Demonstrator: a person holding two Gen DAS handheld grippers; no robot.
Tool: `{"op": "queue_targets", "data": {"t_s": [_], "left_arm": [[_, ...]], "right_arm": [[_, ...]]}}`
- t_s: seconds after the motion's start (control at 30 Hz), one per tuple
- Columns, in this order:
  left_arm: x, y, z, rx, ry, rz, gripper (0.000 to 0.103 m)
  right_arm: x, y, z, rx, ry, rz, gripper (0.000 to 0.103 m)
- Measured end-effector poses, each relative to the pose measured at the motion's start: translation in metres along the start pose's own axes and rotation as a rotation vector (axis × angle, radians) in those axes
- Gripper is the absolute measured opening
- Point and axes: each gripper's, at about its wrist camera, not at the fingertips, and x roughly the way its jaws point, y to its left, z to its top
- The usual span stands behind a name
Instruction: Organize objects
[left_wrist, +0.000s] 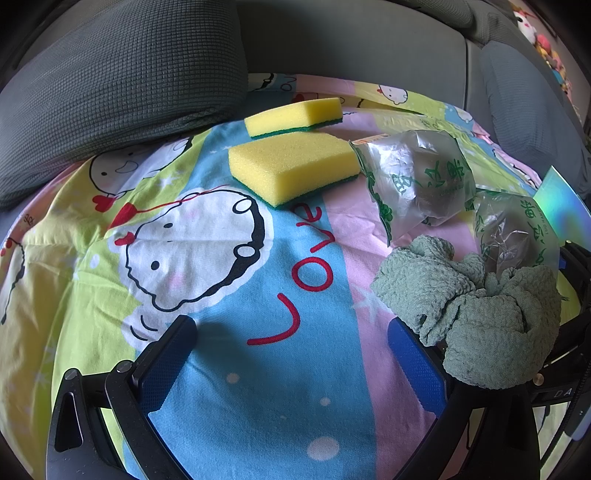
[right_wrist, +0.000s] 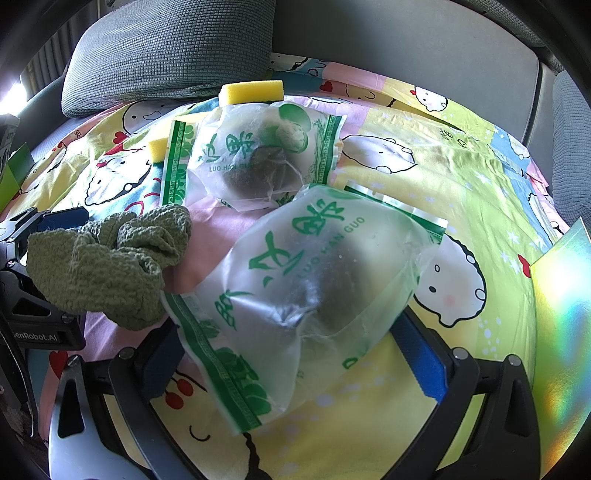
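Note:
My left gripper is open over the cartoon bedsheet, with nothing between its blue pads. A crumpled green cloth lies against the outside of its right finger. Two yellow sponges sit beyond it, one near and one far. To their right lies a translucent packet with green print. My right gripper is open too, and a second such packet lies between its fingers and overlaps the left one. The other packet and the cloth lie past it.
A grey cushion sits at the back left, with the grey sofa back behind the sheet. A shiny holographic card stands at the right edge. The left gripper's body is close on the left of the right wrist view.

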Motion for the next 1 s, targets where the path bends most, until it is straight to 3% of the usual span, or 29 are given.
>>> {"op": "queue_targets", "data": {"t_s": [1.0], "left_arm": [[-0.0010, 0.0015, -0.0013, -0.003, 0.002, 0.000, 0.103]], "right_arm": [[-0.0002, 0.0014, 0.0006, -0.006, 0.000, -0.007, 0.102]]}}
